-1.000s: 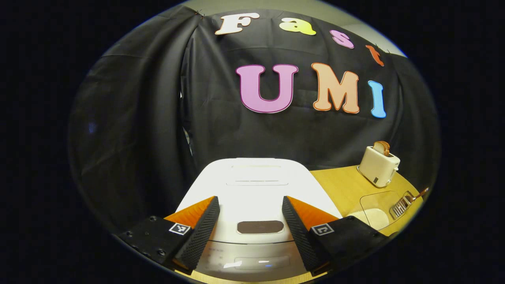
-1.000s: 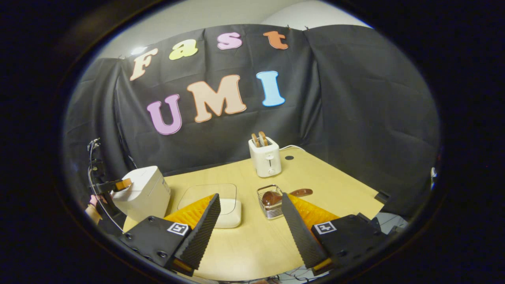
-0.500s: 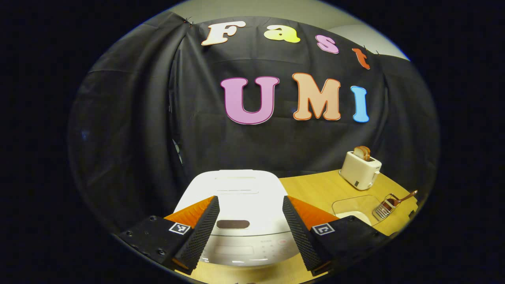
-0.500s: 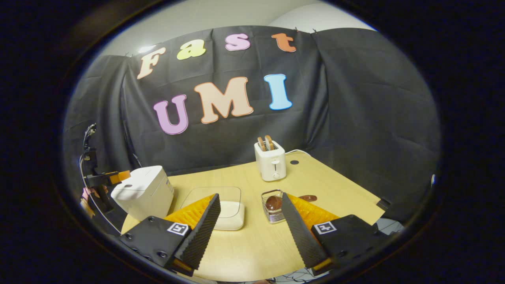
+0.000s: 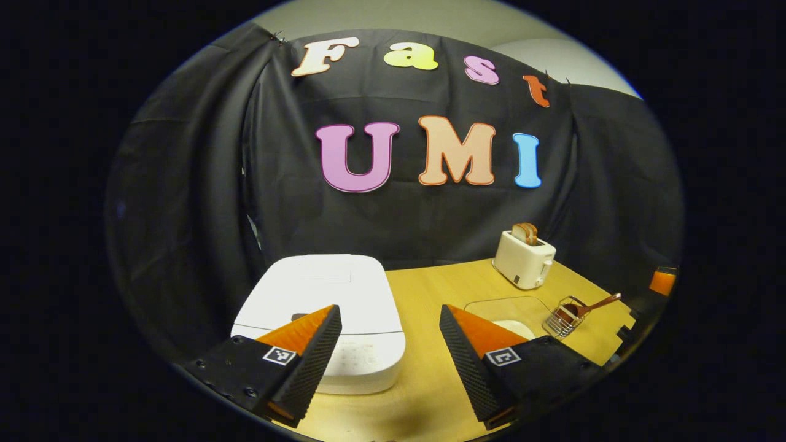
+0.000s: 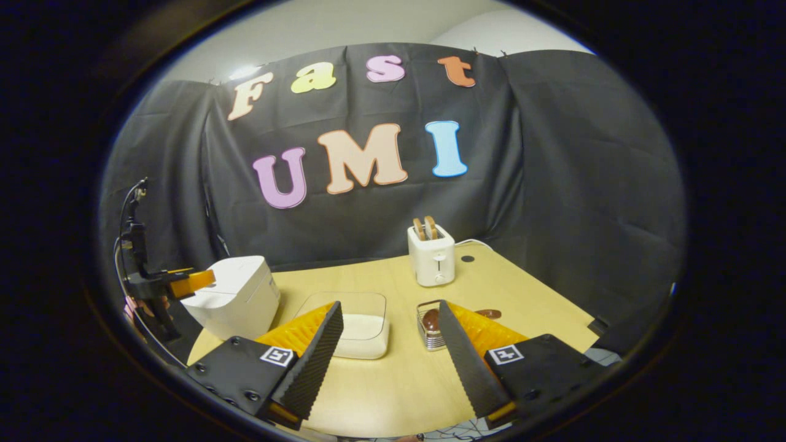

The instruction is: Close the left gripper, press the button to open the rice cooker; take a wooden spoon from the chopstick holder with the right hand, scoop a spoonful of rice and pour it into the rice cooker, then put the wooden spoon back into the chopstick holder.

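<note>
The white rice cooker [image 5: 322, 310] stands with its lid down at the table's left end, also in the right gripper view as the rice cooker [image 6: 236, 294]. My left gripper [image 5: 390, 347] is open, drawn back in front of the cooker, its left finger over the cooker's front. A wire chopstick holder [image 5: 568, 317] holds a wooden spoon [image 5: 594, 304]. In the right gripper view the chopstick holder [image 6: 430, 325] sits just beyond my open right gripper [image 6: 390, 347]. A clear container with white rice [image 6: 362, 322] lies between cooker and holder. The left gripper [image 6: 184, 283] is seen far left.
A white toaster [image 6: 433, 255] with bread slices stands at the back of the wooden table [image 6: 393, 380], with a cord behind it. The toaster [image 5: 525, 258] also appears in the left gripper view. Black cloth walls close in the back and sides.
My left gripper has pulled back and swung right, so the cooker slid from between the fingers to the left. The right gripper drew back slightly. Both stay open.
</note>
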Action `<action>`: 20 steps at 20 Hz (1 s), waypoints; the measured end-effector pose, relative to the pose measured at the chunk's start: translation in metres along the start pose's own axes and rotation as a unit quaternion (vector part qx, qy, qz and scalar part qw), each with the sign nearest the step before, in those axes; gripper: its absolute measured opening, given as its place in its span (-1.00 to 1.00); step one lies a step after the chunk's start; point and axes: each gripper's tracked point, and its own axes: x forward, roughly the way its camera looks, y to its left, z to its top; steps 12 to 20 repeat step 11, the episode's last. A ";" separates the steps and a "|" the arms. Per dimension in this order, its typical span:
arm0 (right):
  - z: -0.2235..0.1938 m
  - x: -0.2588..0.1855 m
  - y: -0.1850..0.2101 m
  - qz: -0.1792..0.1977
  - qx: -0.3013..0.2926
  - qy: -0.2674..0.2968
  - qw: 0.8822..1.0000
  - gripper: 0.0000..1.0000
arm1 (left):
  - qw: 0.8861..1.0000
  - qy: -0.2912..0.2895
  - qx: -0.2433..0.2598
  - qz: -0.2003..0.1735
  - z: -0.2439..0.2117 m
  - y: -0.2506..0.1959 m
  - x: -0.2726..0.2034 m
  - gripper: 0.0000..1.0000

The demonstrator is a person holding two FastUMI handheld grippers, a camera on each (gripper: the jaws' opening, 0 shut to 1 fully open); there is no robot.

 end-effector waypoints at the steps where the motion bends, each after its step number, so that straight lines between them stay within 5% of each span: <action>1: 0.000 -0.002 0.001 0.000 -0.002 -0.001 1.000 0.98 | 1.000 0.004 -0.002 -0.005 -0.003 -0.006 -0.001 0.92; 20: 0.021 -0.013 0.009 0.005 0.017 -0.041 0.999 0.99 | 0.999 0.014 -0.018 -0.043 -0.003 -0.023 -0.007 0.91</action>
